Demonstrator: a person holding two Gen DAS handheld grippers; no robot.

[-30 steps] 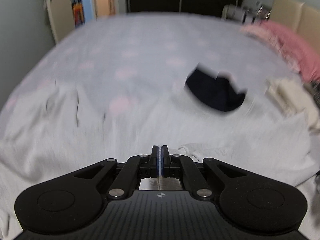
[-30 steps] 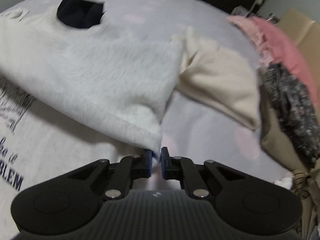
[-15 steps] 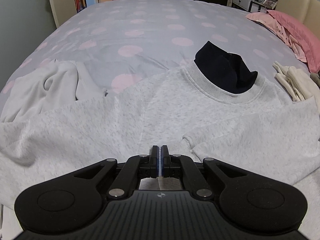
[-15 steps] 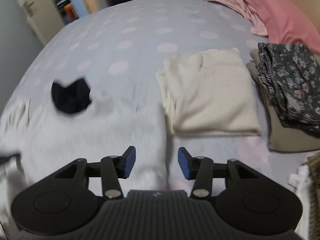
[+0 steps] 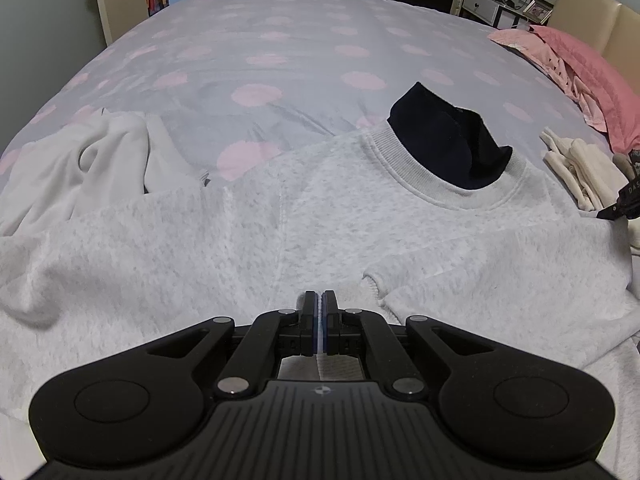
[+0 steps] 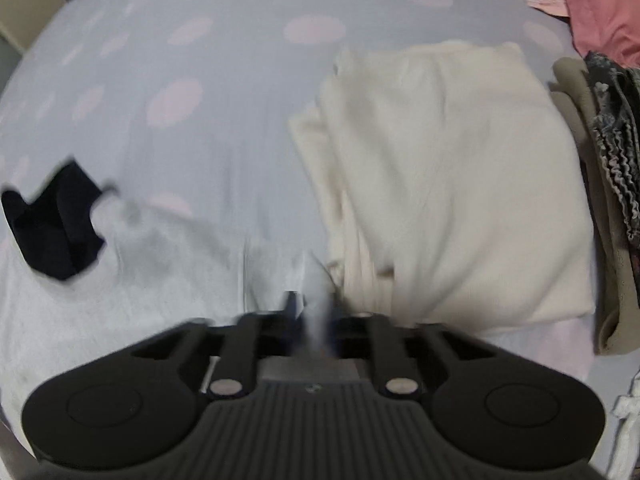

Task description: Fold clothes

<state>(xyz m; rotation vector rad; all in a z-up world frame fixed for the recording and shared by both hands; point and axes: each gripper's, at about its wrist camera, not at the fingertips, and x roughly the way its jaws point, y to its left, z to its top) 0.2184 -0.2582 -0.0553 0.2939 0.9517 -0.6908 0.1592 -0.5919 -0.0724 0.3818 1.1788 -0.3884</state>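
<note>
The right wrist view is smeared by motion, so we cannot read the tips of the right claw (image 6: 316,312) cleanly; a pale grey ridge of fabric stands up between them, and the jaws have just been closing, so we read them as pinched on an edge of the grey sweatshirt (image 6: 120,300). In the left wrist view only a dark sliver of that claw shows at the far right edge, the rest cut off. The left claw (image 5: 319,304) is sharp: its blue-lined pads meet with no gap and no cloth visible between them, hovering just over the sweatshirt (image 5: 320,220).

The sweatshirt lies spread flat across the near side of the bed (image 5: 280,40), front up, its lower hem hidden under the claw bodies and its left sleeve running out of frame. It is fleecy, heathered light grey, with a ribbed round collar and a ribbed cuff on the sleeve folded across its chest. A black garment (image 5: 448,140) sits in the neck opening, its shape unclear. The bedcover is smooth lilac with pink dots. A rumpled white garment (image 5: 80,160) lies to the left; a folded cream knit (image 6: 452,180) lies just right of the sweatshirt, beside a half-hidden floral fabric (image 6: 612,128) and pink pillows (image 5: 592,76).
</note>
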